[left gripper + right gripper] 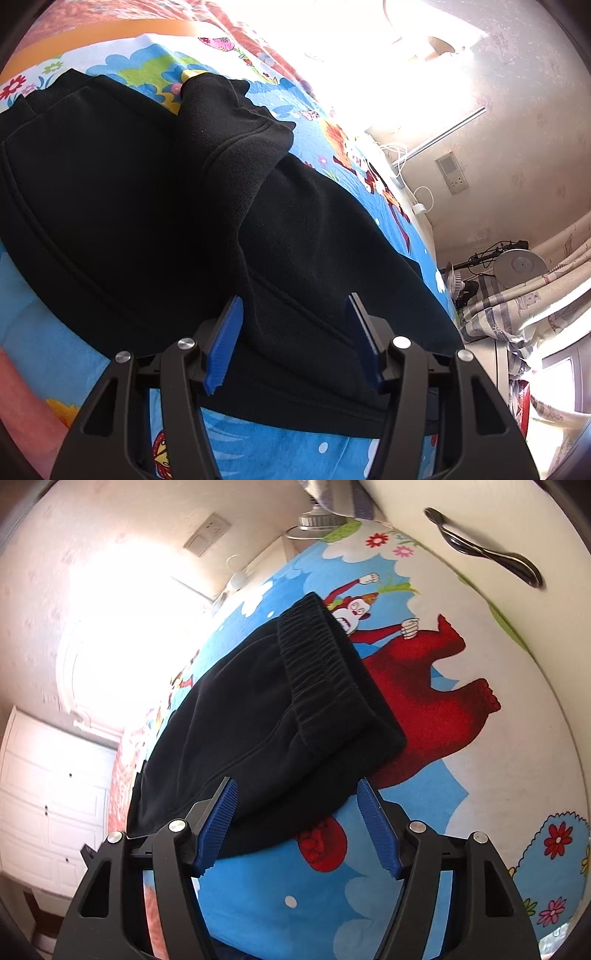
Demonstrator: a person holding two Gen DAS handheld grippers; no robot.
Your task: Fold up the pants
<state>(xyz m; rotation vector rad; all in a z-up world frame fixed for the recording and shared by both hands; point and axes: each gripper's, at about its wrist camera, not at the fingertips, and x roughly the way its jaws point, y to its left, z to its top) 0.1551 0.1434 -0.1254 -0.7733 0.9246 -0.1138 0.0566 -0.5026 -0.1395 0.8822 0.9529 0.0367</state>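
Black pants [147,192] lie folded on a bed with a bright cartoon sheet [258,443]. A cuff end is flopped over the top layer. In the right wrist view the pants [240,716] show their gathered elastic waistband [321,664] at the far end. My left gripper [293,306] hovers just over the near edge of the cloth, blue pads apart, nothing pinched. My right gripper [297,788] stands open over the near corner of the pants; the cloth lies beneath the pads and is not gripped.
The sheet [480,775] spreads around the pants. A wall with a socket [452,173] and cables runs along the bed's far side. A fan [517,266] and curtains stand by the window. White cupboard doors [48,794] and a metal handle [484,548] appear in the right wrist view.
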